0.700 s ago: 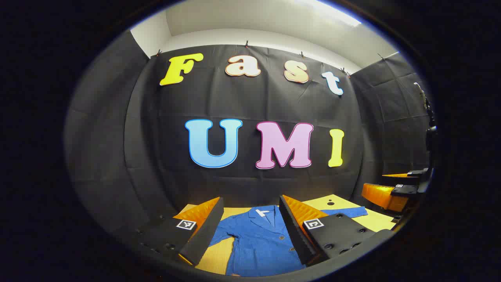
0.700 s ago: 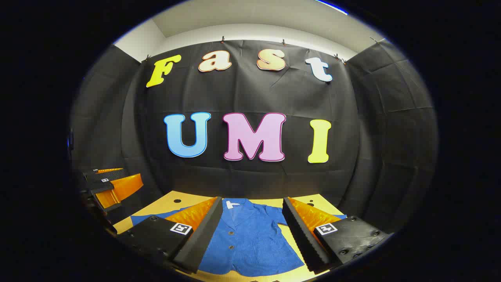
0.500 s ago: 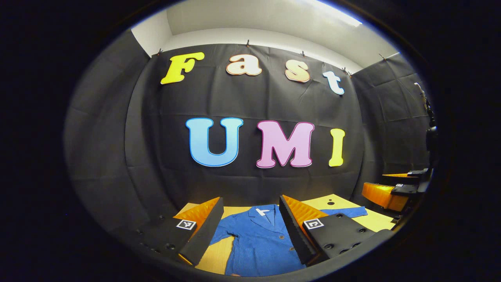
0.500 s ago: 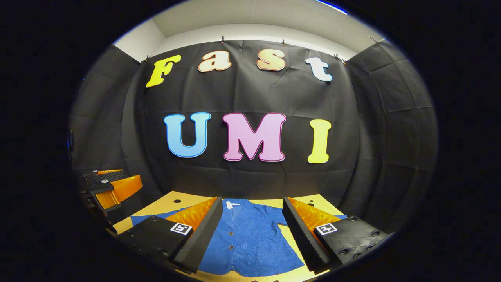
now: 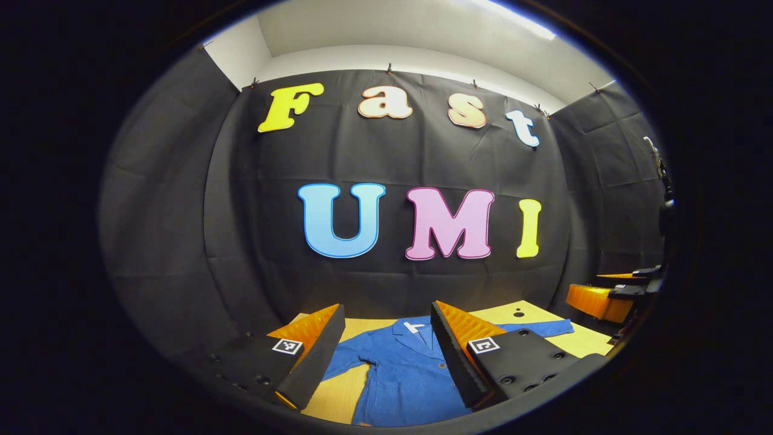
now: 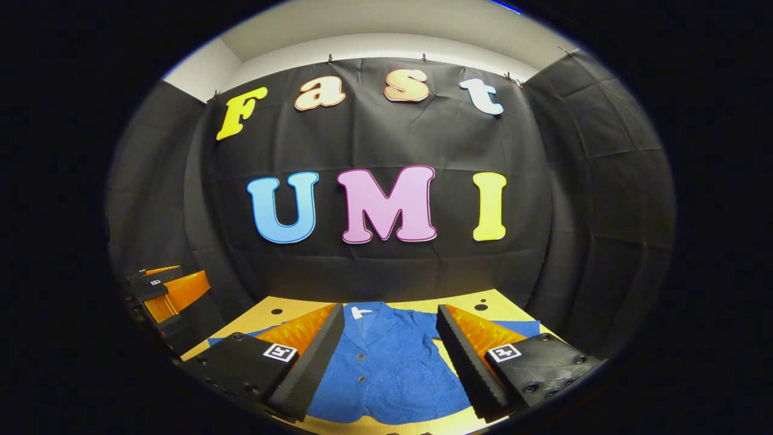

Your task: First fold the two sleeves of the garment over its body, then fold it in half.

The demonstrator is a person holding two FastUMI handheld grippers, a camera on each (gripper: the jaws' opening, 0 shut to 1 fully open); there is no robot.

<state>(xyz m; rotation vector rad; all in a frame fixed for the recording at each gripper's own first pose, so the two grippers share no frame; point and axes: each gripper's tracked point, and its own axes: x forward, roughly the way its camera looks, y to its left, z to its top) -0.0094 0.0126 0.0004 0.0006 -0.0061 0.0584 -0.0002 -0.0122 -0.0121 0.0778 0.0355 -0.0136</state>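
Observation:
A blue button-up shirt [image 5: 392, 374] lies flat on the yellow table [image 5: 580, 341], collar away from me, with a white tag at the neck. One sleeve [image 5: 543, 328] stretches out to the right and the other [image 5: 350, 356] to the left. My left gripper [image 5: 386, 311] hovers open above the shirt's left half and holds nothing. In the right gripper view the shirt [image 6: 386, 362] fills the gap between the fingers of my right gripper [image 6: 389, 308], which is open and above it. Its sleeve [image 6: 519, 326] peeks out past the right finger.
The right gripper [image 5: 610, 296] appears at the far right of the left gripper view, and the left gripper [image 6: 163, 290] at the far left of the right gripper view. The table [image 6: 302, 305] has small round holes near its back edge and ends at the black cloth wall.
Both grippers shifted slightly. The scene drifted right in the left gripper view and upward in the right gripper view. The shirt lies as before and both jaws stay spread.

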